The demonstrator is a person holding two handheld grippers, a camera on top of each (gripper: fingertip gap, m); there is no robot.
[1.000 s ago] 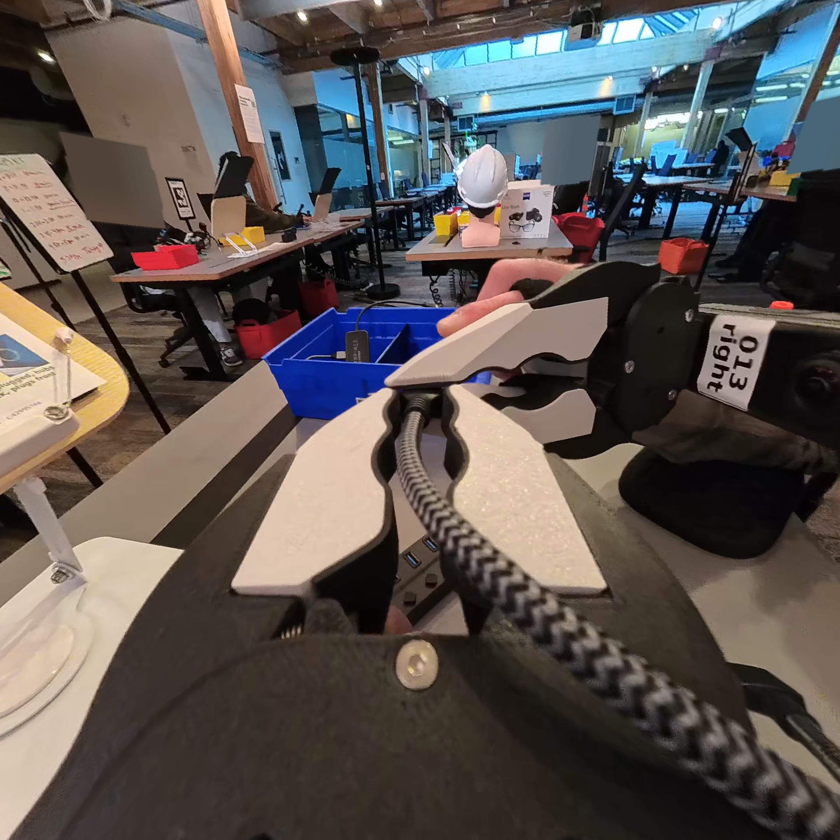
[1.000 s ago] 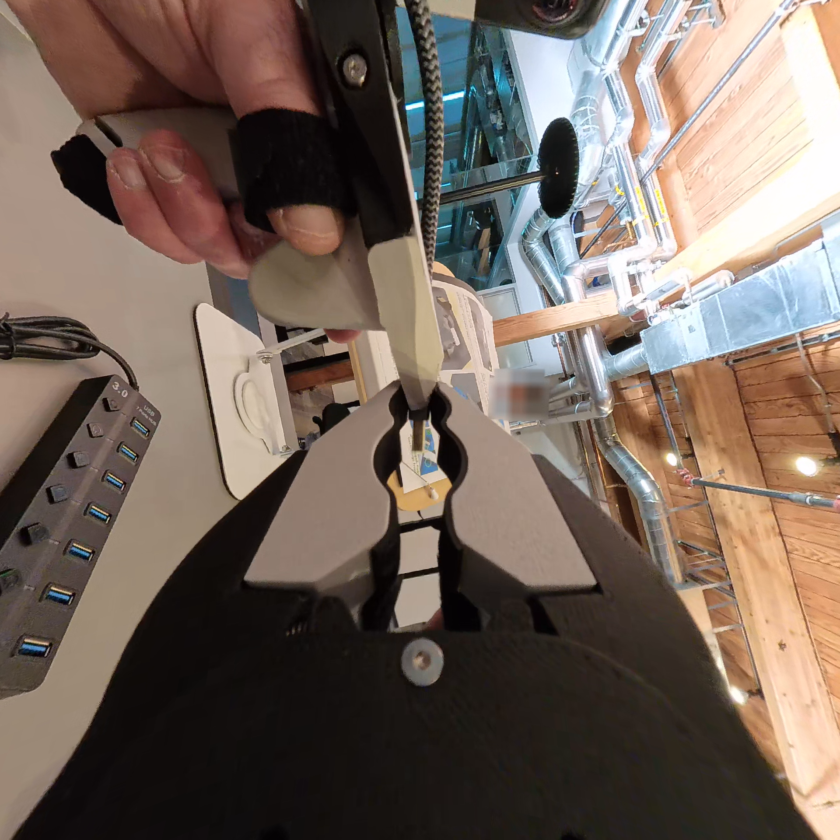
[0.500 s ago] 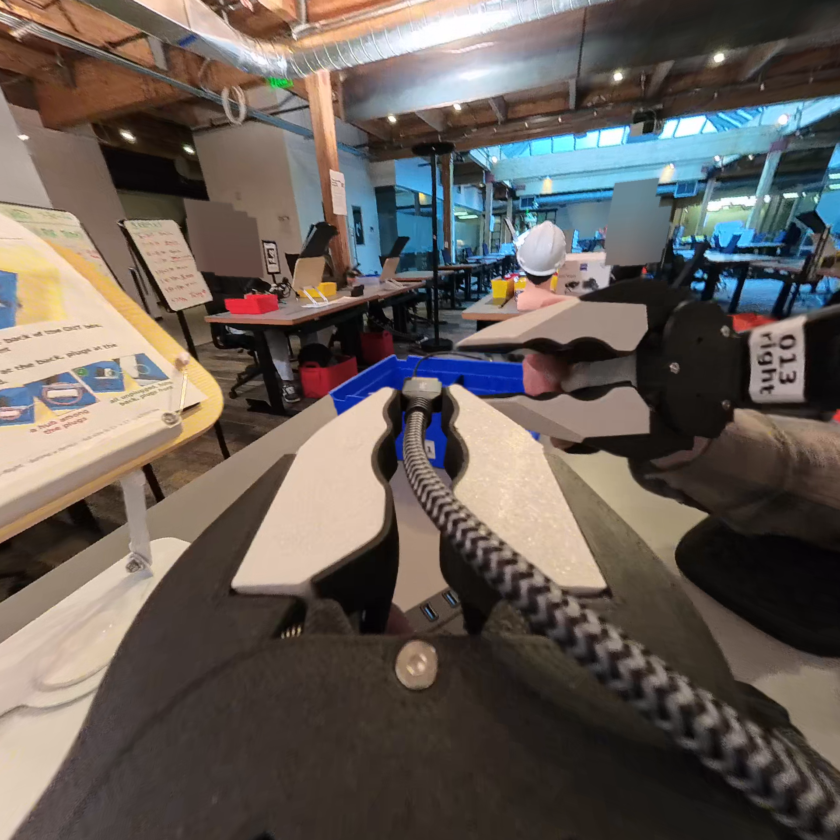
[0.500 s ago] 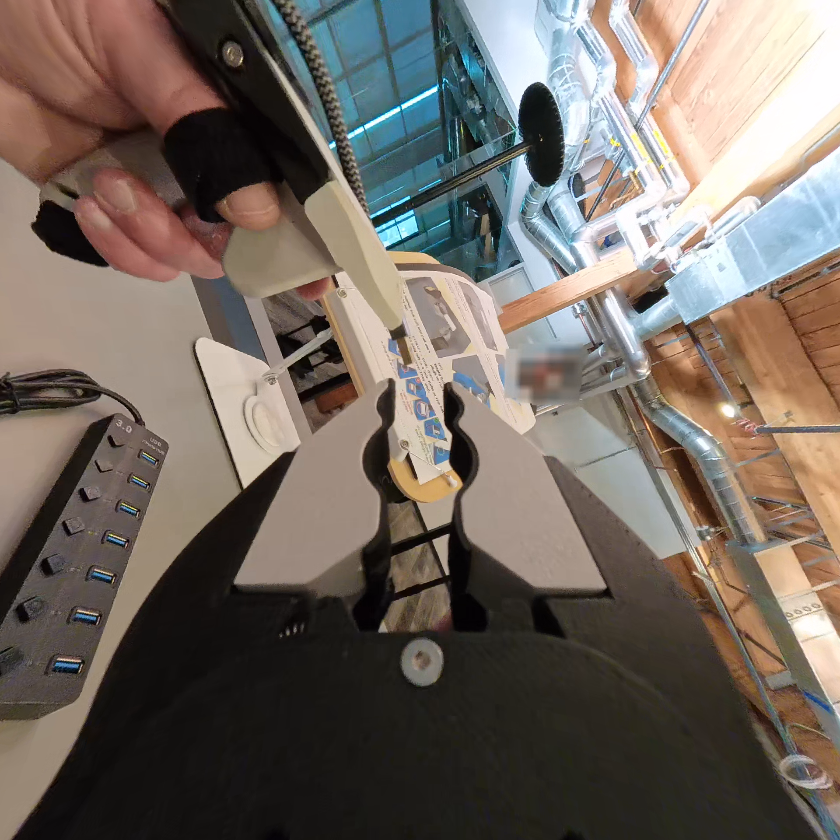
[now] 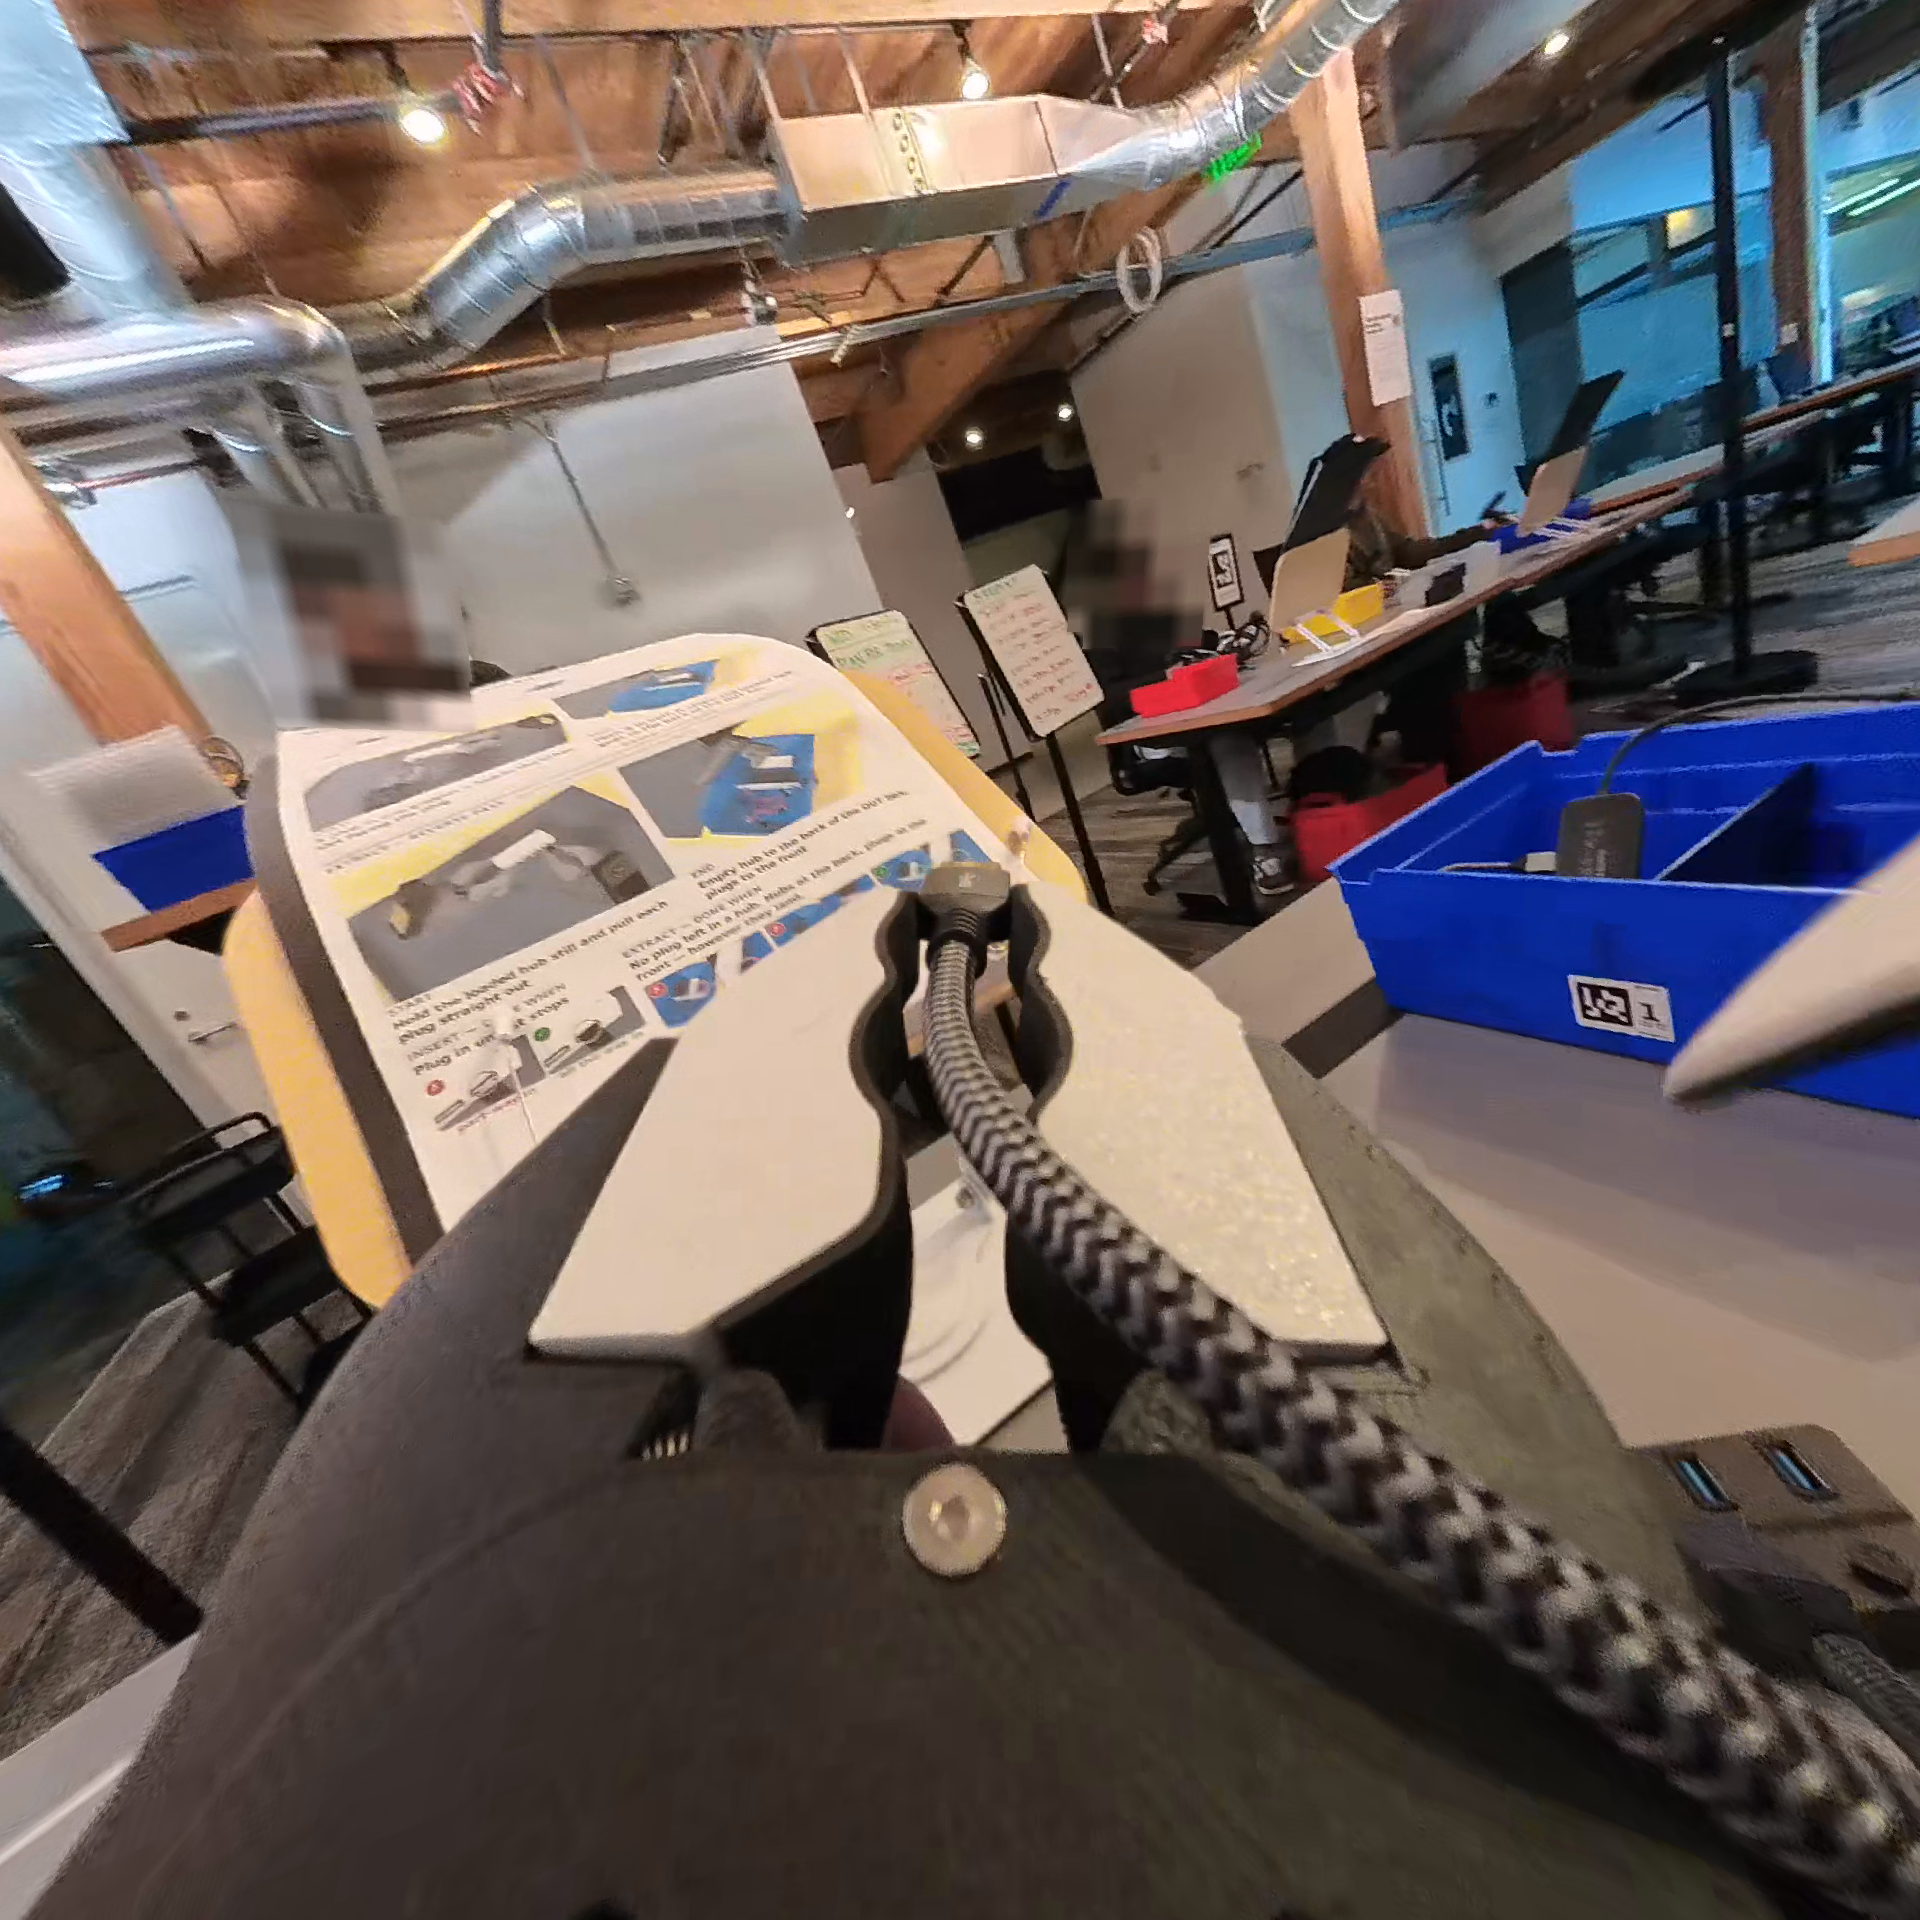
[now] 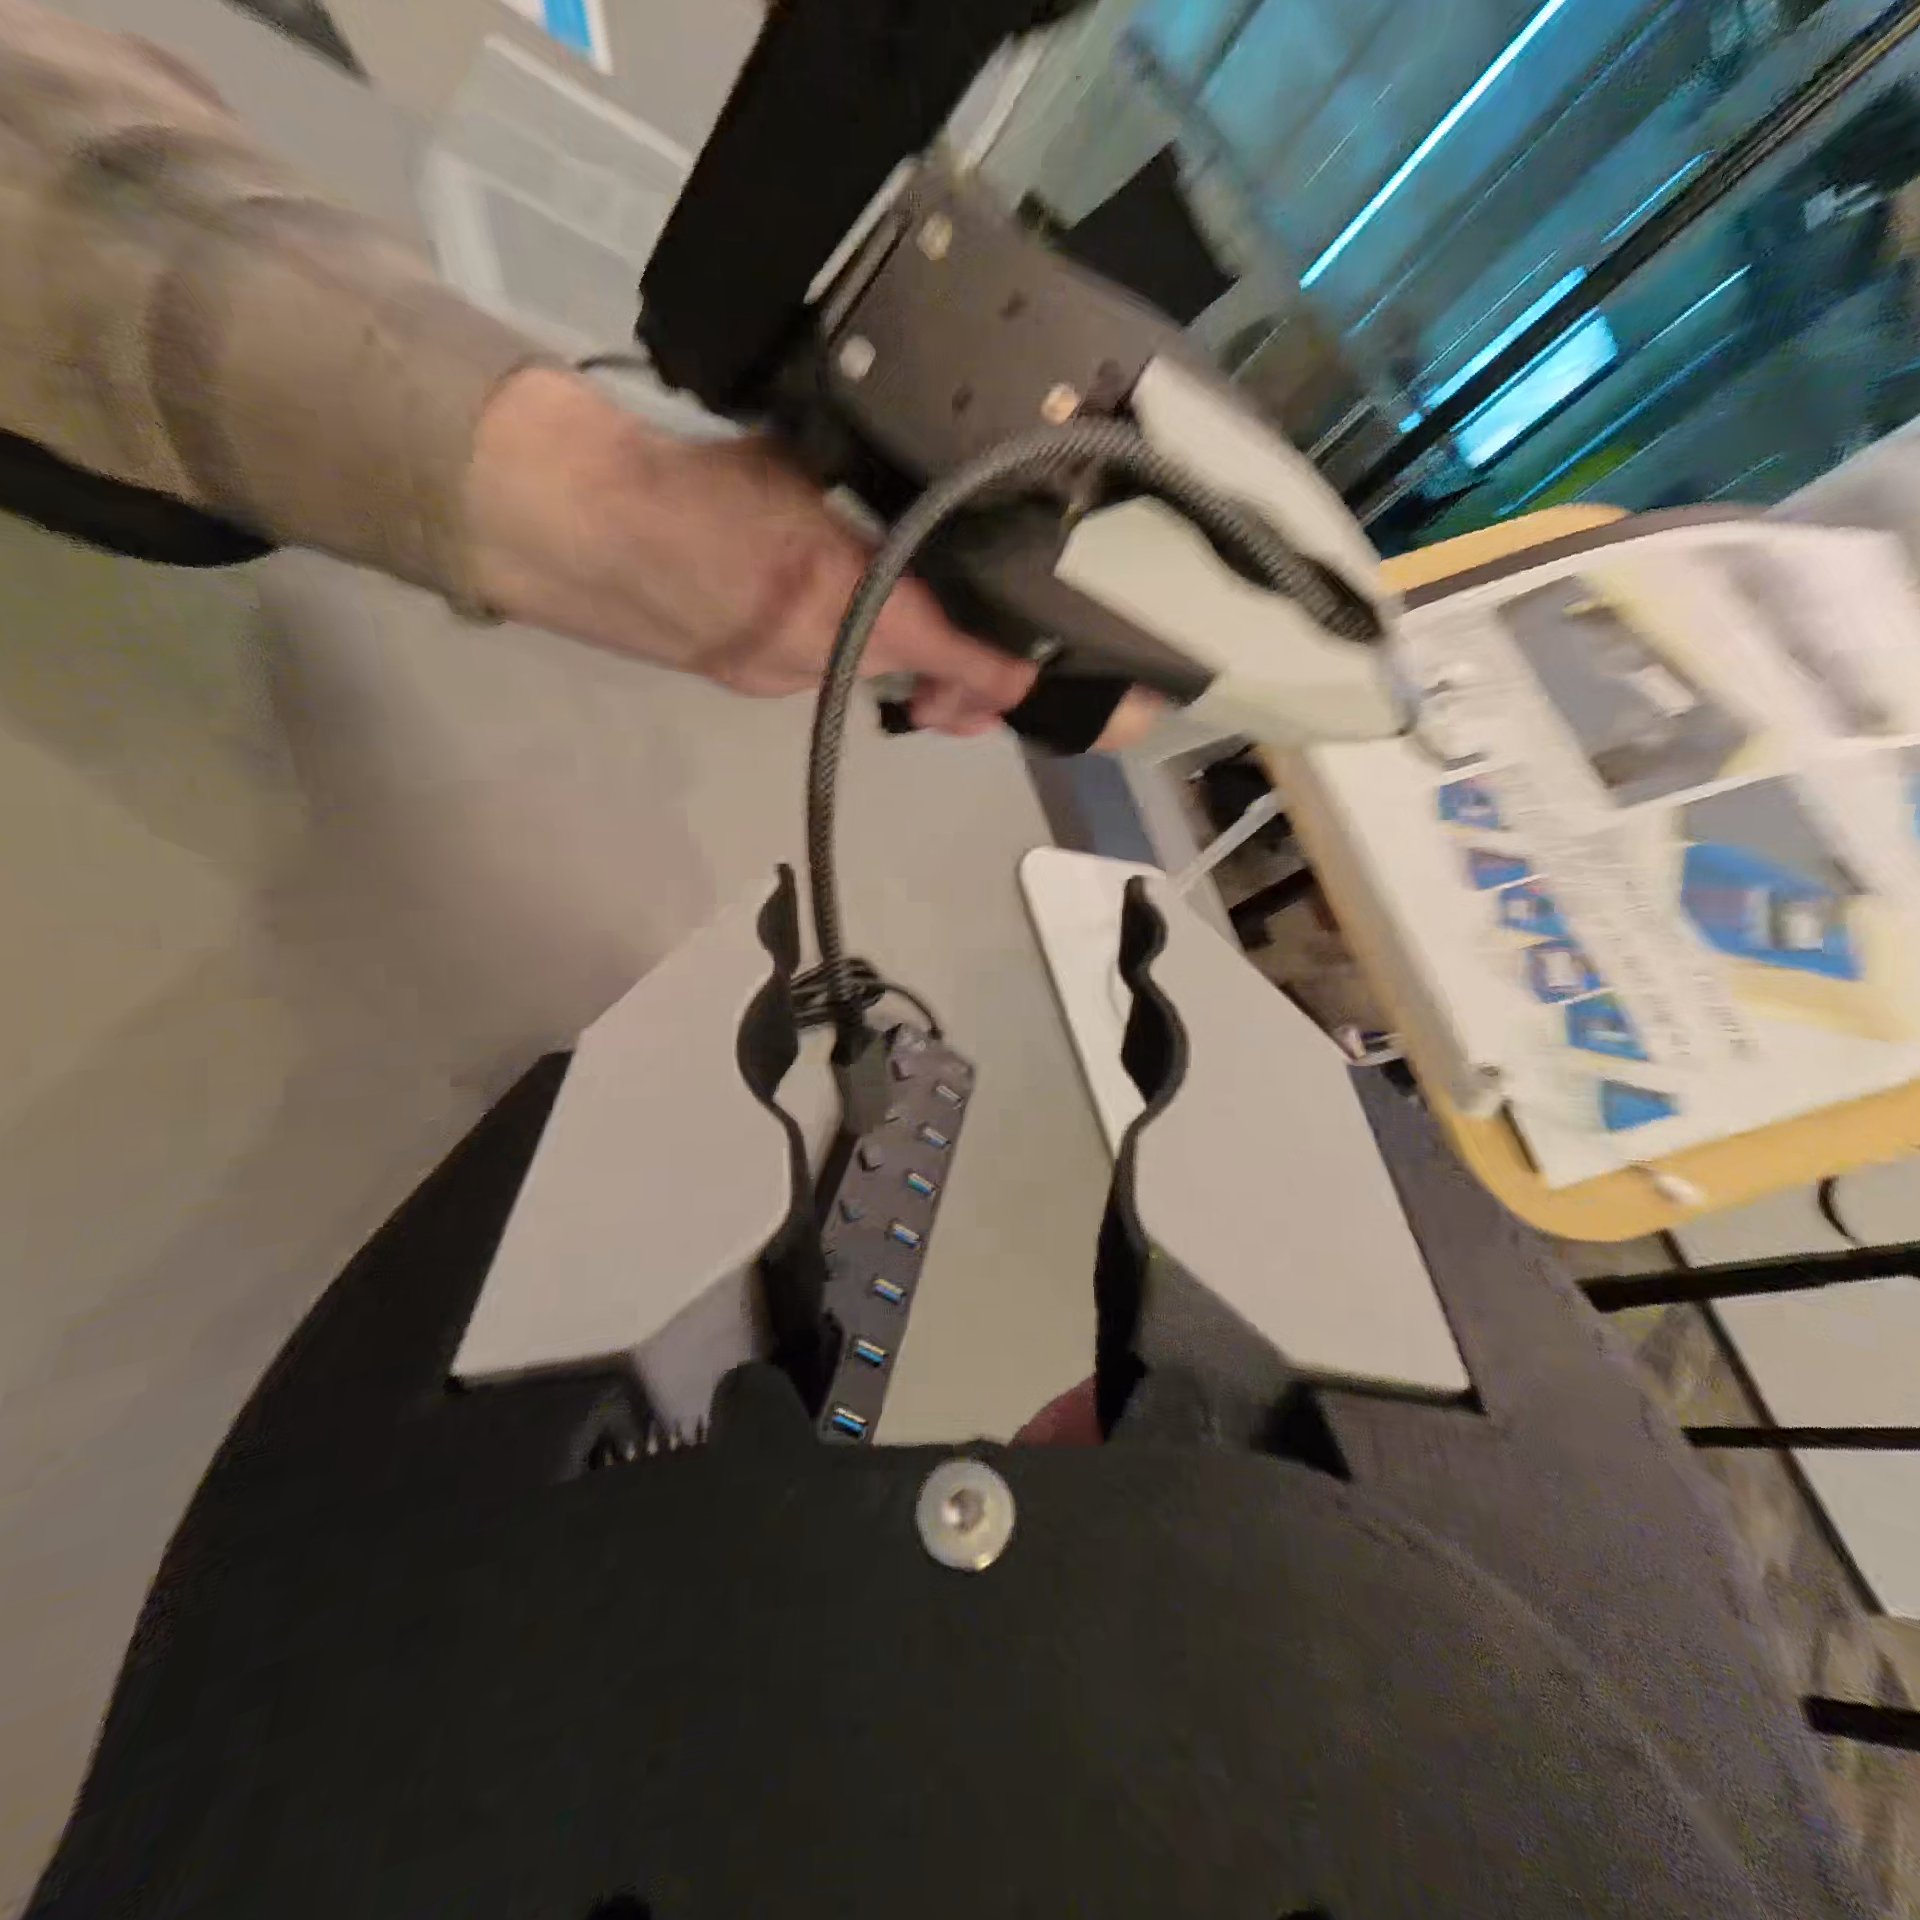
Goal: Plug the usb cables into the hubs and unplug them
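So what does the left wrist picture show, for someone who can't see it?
The left gripper has its fingers shut on the plug end of a braided black-and-white cable, held up in the air. Behind it stands an instruction sheet on a yellow board, and a blue bin sits on the grey table to the right.

Printed captions cover the white laminated instruction sheet [image 5: 582, 852]; a white code sticker [image 5: 1621, 1006] with a numeral fronts the blue plastic bin [image 5: 1507, 935]; handwriting fills a whiteboard [image 5: 1032, 649].

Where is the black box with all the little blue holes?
In the right wrist view, the black USB hub lies on the grey table, between the open right hand-held gripper's fingers, closer to the left one, right of a white base plate.
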